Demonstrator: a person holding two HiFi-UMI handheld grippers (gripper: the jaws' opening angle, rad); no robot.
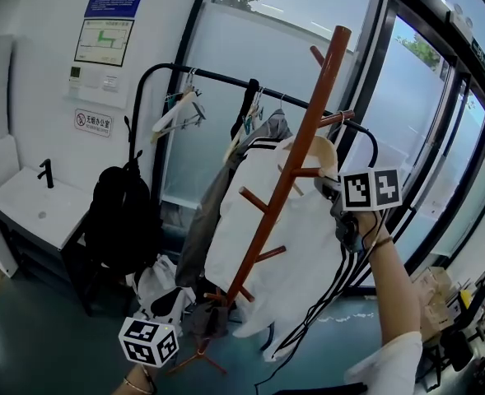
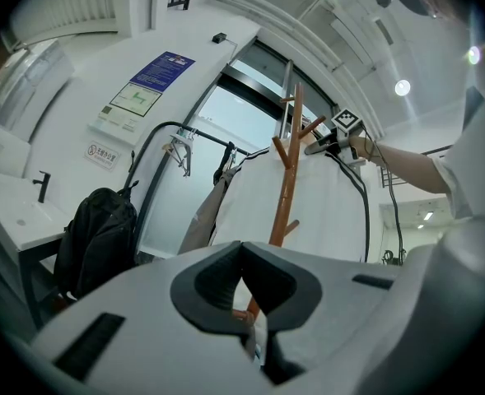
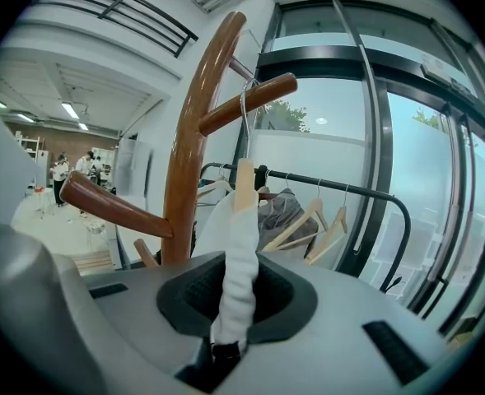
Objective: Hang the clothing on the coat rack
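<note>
The brown wooden coat rack [image 1: 296, 138] stands in the middle of the head view, with short pegs up its pole. A white garment with black stripes [image 1: 283, 245] hangs on a wooden hanger [image 1: 312, 148] beside the pole. My right gripper [image 1: 333, 194] is raised and shut on the garment's shoulder [image 3: 235, 253], over the hanger [image 3: 244, 183]. The hanger's wire hook [image 3: 243, 113] curls at the upper peg [image 3: 250, 97]; I cannot tell if it rests on it. My left gripper [image 1: 149, 341] is low near the rack's foot, shut [image 2: 242, 257] with nothing held.
Behind the rack a black clothes rail [image 1: 217, 76] carries hangers and a grey garment. A black backpack [image 1: 123, 216] hangs at its left, beside a white sink counter [image 1: 36, 204]. Clothes lie heaped at the base [image 1: 164, 290]. Glass walls run along the right.
</note>
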